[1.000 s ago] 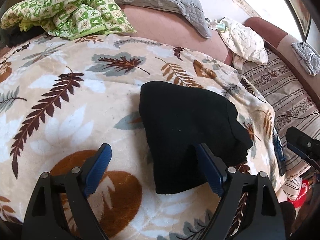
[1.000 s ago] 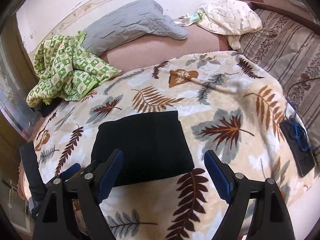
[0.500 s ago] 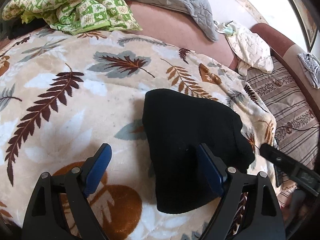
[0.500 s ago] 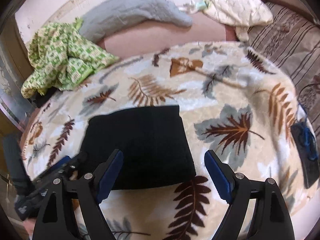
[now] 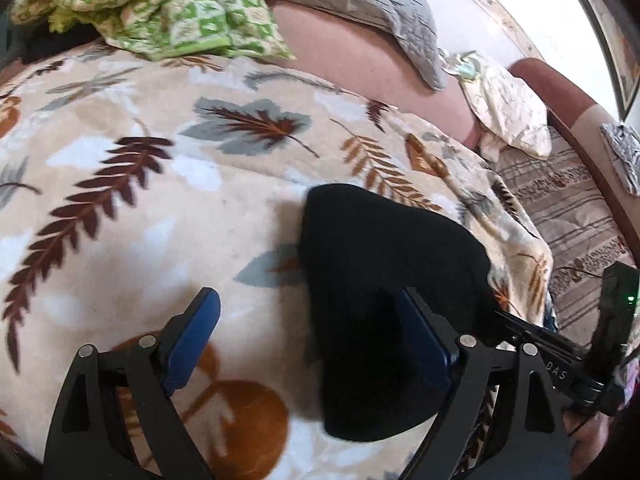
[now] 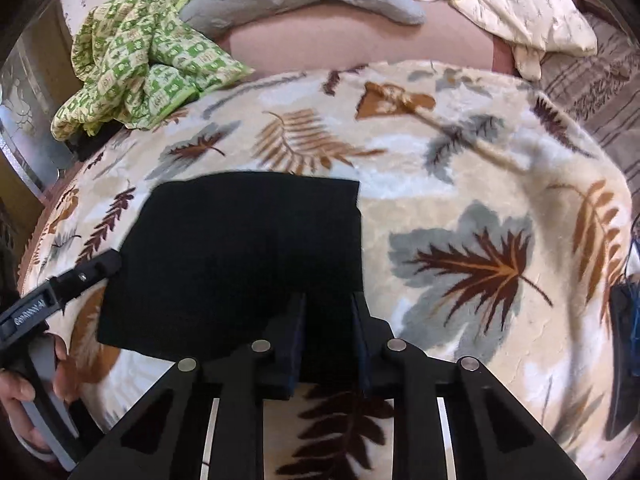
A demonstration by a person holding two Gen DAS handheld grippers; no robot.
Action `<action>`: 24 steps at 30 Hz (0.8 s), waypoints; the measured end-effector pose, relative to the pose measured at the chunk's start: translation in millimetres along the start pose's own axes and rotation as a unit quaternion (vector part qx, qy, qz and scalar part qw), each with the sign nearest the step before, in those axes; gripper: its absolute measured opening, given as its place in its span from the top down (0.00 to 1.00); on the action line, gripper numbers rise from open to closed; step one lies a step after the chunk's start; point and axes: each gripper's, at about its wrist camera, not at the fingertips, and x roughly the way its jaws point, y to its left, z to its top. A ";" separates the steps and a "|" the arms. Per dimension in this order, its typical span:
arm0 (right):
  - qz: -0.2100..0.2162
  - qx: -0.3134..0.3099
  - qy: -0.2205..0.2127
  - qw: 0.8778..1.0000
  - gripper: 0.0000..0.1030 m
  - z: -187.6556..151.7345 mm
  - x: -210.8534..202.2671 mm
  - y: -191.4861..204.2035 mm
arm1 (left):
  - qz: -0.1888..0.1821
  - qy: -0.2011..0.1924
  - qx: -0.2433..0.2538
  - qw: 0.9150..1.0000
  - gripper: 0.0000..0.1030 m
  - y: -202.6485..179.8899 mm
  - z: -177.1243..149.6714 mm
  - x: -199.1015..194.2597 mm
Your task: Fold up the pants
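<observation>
The right gripper (image 6: 328, 336) is closing its two fingers over the near edge of the folded black pants (image 6: 240, 256), the pads drawn close together with dark cloth between them. The left gripper (image 5: 308, 336) is hanging wide open and holding nothing, one blue pad (image 5: 192, 332) over bare blanket just left of the pants and the other pad (image 5: 420, 340) over the pants themselves.

The step in hand is most likely a last fold or a lift of the bundle. To do it well, the right grip should be taking every layer at that edge, not only the top one, or the stack may peel apart when it is raised. The open left gripper should be coming onto the pants' left edge to share the weight and keep the corners square. Both should be travelling level and slowly, since the plush leaf-print blanket (image 6: 460, 184) may drag on the cloth.

The pants are lying as a compact, near-rectangular black block on the blanket, flat and thick, their edges fairly straight in the right wrist view. No seam or waistband is showing in the dark cloth. A green checked cloth (image 6: 136, 60) is lying well beyond the pants, at the blanket's far edge.
</observation>
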 end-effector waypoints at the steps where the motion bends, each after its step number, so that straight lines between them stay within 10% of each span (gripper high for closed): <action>1: 0.009 0.019 -0.009 1.000 0.54 -1.0 -2.8 -7.1 | -0.009 0.006 0.006 1.000 0.12 -4.1 -0.3 2.7; 5: 0.086 0.071 -0.025 0.993 0.30 -2.4 -10.3 -30.2 | -0.012 0.011 0.027 0.999 0.12 -12.3 0.3 8.2; 24: 0.170 0.094 0.005 0.981 0.28 -0.8 43.8 -27.2 | -0.018 0.043 0.002 0.999 0.00 -6.2 -0.5 28.6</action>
